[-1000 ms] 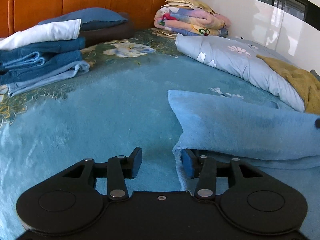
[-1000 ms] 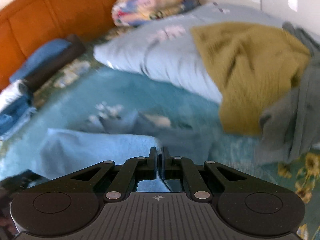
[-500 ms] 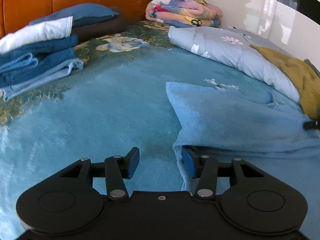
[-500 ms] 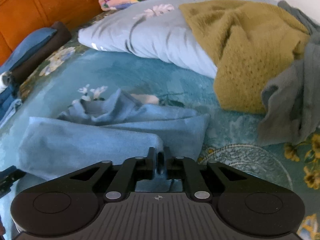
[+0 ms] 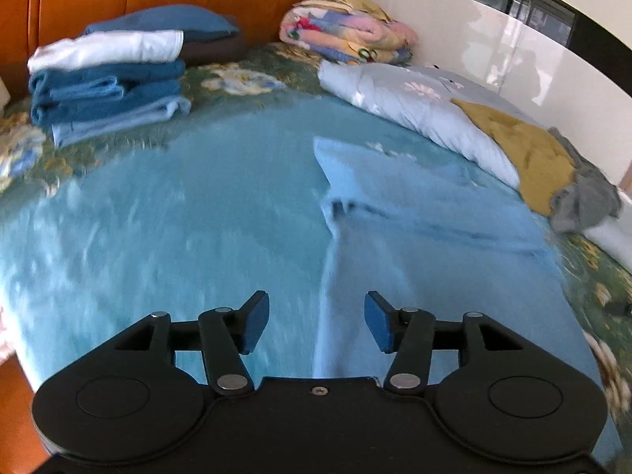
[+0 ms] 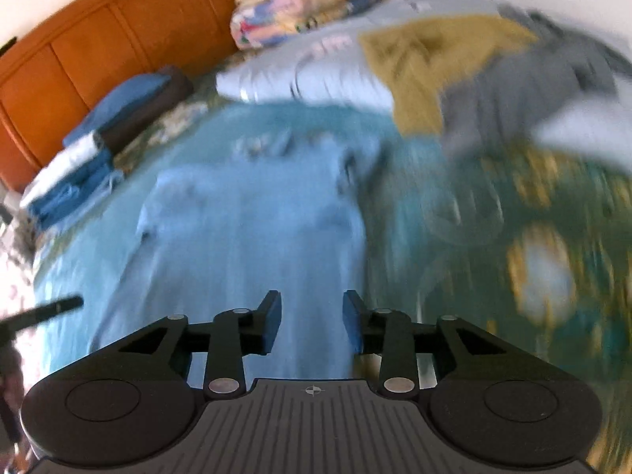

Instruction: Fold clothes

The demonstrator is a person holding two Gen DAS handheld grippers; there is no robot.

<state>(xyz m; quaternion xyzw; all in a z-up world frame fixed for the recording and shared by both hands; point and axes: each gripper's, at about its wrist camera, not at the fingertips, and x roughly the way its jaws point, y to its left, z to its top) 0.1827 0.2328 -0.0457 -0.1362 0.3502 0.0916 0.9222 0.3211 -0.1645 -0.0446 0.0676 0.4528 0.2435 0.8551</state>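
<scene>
Left wrist view: your light blue garment (image 5: 430,237) lies on the bed (image 5: 158,213), long axis running away from both grippers, left gripper (image 5: 316,322) and right gripper (image 6: 312,322) jaws parted, holding nothing.

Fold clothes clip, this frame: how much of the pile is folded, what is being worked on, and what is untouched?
Done: a folded stack of white and blue items sits by the headboard. In hand: nothing; the left gripper and right gripper both have open jaws over the light blue garment, which lies partly folded on the bed. Left: the mustard sweater and grey garment, still heaped.
</scene>
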